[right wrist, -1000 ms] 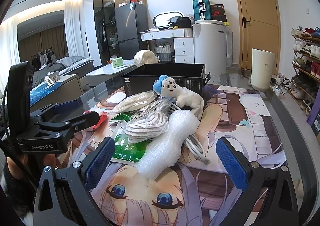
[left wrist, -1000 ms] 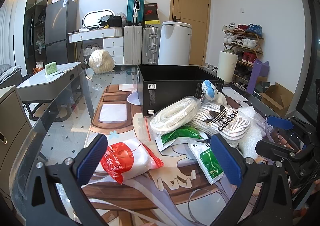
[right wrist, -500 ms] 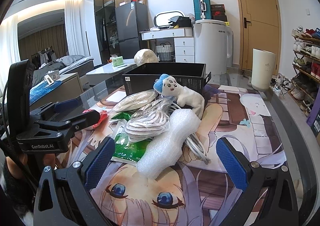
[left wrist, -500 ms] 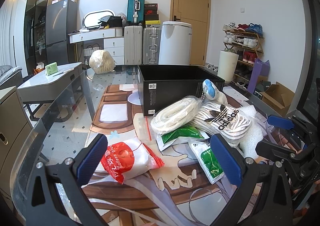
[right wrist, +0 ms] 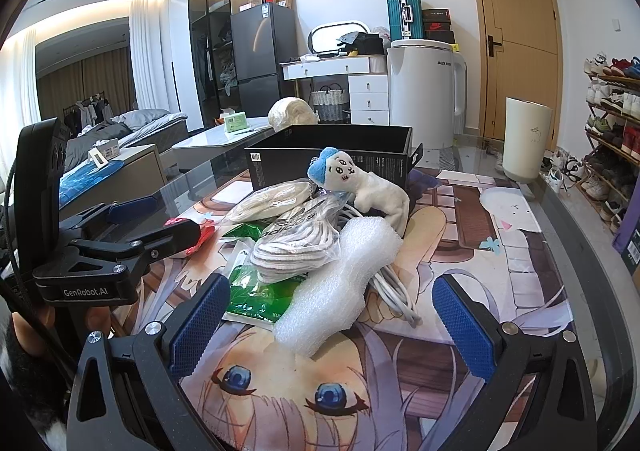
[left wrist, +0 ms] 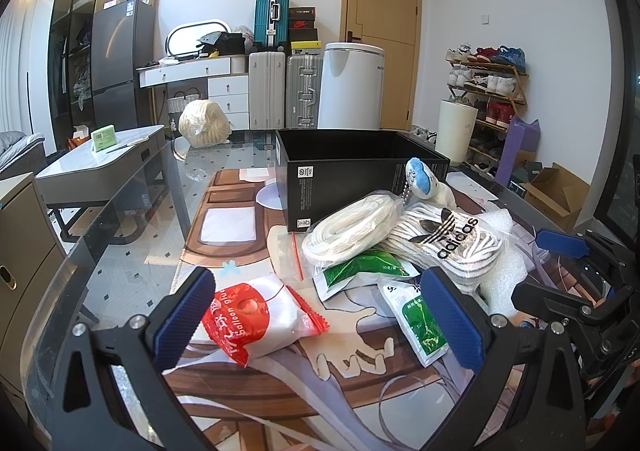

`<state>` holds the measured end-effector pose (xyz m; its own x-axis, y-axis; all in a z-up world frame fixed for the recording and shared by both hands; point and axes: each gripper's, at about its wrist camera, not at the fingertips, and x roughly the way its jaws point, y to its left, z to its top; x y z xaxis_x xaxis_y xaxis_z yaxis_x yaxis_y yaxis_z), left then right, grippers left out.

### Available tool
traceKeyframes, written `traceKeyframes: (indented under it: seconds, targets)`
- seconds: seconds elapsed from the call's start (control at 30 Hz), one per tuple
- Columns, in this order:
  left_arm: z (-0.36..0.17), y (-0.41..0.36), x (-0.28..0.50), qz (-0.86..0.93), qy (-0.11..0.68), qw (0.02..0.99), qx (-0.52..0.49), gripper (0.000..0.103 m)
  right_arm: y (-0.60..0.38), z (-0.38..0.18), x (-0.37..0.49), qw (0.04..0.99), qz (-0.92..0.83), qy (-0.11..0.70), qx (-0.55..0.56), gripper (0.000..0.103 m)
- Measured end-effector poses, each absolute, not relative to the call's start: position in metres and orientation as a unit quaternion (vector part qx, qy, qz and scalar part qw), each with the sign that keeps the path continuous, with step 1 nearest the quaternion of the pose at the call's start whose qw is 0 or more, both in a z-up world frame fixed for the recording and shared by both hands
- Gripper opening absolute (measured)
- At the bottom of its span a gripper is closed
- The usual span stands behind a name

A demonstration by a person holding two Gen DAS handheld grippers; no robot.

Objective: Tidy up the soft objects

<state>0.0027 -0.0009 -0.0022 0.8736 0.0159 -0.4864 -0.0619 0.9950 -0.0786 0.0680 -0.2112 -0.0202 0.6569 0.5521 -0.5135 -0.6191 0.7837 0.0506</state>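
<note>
Soft pile (right wrist: 320, 239) heaped on mat just before open black box (left wrist: 360, 167), likely its destination. Left gripper (left wrist: 320, 315) and right gripper (right wrist: 332, 319) both wide, empty, poised near pile.

Colours on the tabletop
Red-and-white plastic packet (left wrist: 256, 313), green-and-white sachet (left wrist: 420, 321), matte black cardboard box (left wrist: 352, 175), blue-capped white plush toy (right wrist: 360, 181).
</note>
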Motion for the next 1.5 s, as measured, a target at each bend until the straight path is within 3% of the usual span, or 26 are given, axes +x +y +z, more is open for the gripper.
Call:
traceKeyframes:
  seconds: [0.63, 1.33, 1.5]
  targets:
    - [-0.006, 0.011, 0.006, 0.015, 0.267, 0.963, -0.027, 0.103, -0.211, -0.016, 0.078, 0.911, 0.286, 0.287, -0.085, 0.102]
    - [-0.011, 0.035, 0.010, 0.057, 0.312, 0.948, -0.018, 0.103, -0.181, -0.026, 0.080, 0.913, 0.211, 0.281, -0.206, 0.102]
    - [-0.018, 0.038, 0.012, 0.059, 0.323, 0.944, -0.021, 0.103, -0.176, -0.027, 0.076, 0.910, 0.215, 0.271, -0.227, 0.091]
